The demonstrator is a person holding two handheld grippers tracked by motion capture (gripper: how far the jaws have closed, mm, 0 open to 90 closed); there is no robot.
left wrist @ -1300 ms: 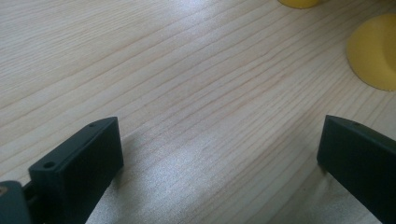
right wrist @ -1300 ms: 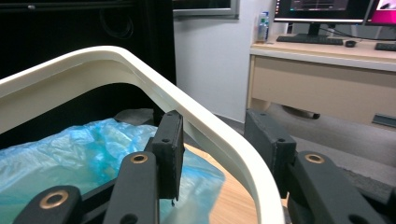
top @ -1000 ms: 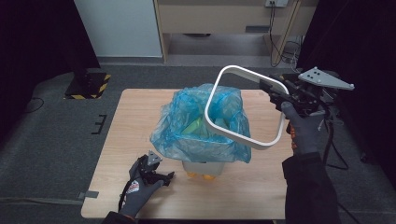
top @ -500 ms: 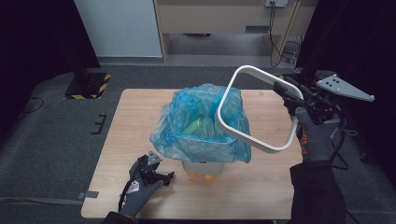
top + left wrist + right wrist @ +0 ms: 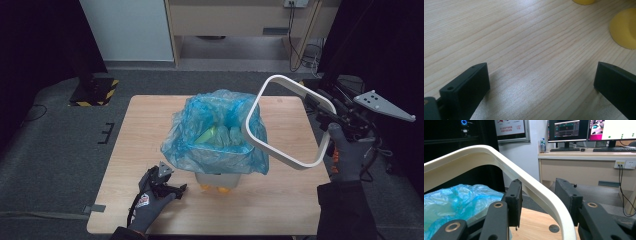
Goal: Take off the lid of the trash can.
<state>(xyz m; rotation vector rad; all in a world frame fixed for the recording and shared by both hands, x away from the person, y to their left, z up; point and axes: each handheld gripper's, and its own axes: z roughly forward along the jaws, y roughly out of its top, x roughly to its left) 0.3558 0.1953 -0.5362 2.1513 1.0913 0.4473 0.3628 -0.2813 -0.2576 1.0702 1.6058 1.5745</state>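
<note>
The left gripper (image 5: 172, 189) rests low on the wooden table (image 5: 140, 135), its jaws spread wide with nothing but bare wood between them. Just ahead of it stands the small bin (image 5: 220, 177), lined with a blue bag (image 5: 200, 145). To the right, the right gripper (image 5: 325, 117) is clamped on the white ring frame (image 5: 285, 155), held tilted in the air beside the bag's right edge.

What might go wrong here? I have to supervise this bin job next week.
The white frame hangs from the right gripper by one rail, tilted, so it may swing or slip. Its lower edge overlaps the loose blue bag and could snag it. The left gripper rests open, not steadying the bin.
</note>
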